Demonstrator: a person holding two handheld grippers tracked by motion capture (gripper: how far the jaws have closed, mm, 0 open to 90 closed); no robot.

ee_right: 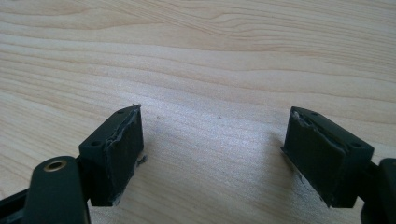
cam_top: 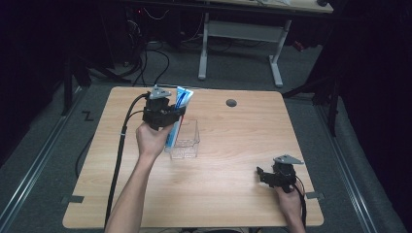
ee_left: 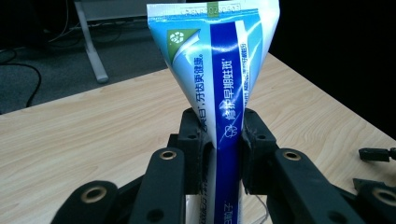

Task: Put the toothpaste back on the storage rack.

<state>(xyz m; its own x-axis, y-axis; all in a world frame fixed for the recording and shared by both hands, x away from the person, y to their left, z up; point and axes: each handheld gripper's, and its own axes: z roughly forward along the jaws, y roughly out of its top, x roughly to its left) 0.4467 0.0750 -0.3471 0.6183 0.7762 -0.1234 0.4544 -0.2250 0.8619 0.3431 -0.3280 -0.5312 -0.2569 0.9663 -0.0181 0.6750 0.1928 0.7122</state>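
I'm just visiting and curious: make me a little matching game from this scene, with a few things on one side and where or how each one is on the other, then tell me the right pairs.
Things:
1. toothpaste tube
2. clear plastic box
3. right gripper
4. dark round hole

States or places:
A. jaws wide apart, nothing between them, over bare wood
B. pinched upright between the jaws of the left gripper
C. in the table top near its far edge
D. standing on the table just beside the left hand

Right pairs: 1-B, 2-D, 3-A, 4-C.
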